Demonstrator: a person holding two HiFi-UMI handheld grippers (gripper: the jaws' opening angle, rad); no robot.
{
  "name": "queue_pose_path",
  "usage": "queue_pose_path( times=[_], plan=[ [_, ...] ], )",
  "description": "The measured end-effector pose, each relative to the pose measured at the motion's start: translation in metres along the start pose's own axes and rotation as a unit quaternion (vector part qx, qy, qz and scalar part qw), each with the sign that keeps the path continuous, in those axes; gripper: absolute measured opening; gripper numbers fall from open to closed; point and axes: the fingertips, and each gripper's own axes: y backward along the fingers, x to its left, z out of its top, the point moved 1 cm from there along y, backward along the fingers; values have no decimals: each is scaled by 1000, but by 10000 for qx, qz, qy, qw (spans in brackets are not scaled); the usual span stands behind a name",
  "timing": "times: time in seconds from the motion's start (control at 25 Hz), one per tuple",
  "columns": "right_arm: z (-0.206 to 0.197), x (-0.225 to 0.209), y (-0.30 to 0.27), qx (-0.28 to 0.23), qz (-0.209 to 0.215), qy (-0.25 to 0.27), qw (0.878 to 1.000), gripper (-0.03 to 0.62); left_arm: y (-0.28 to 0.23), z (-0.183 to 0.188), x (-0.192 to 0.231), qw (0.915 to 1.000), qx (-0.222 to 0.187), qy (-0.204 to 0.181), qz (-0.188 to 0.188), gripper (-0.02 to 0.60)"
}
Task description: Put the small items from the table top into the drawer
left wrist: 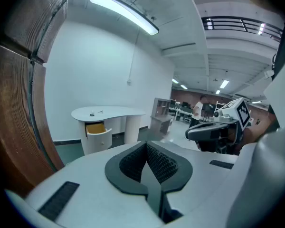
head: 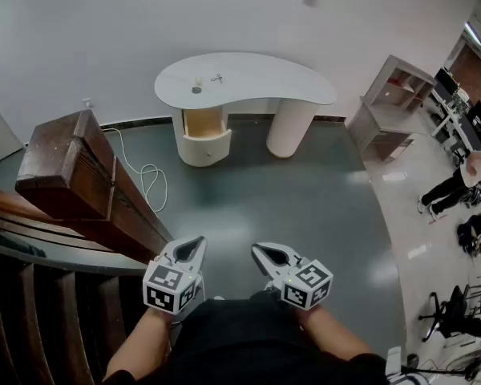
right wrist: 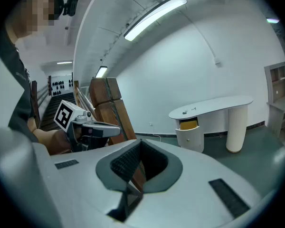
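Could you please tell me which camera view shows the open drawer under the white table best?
The head view: it looks down into the open drawer and shows its wooden inside. The left gripper view shows the drawer far off and side-on; the right gripper view shows the drawer likewise.

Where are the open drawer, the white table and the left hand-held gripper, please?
drawer (head: 204, 123): head view, on its wooden inside.
table (head: 264, 83): head view, on a bare part of its top.
left hand-held gripper (head: 196, 242): head view, between its fingertips.
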Motion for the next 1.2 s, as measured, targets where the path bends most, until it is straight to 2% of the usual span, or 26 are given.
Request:
queue_pose_path(
  times=[0.8, 1.2],
  plan=[
    [4, 10, -20, 37, 41, 85, 9999, -2, 7, -6, 17, 9999, -44, 112, 24, 15],
    [13, -11, -36, 145, -53, -171, 9997, -2, -5, -7, 35, 9996, 11, 277, 27, 15]
  ],
)
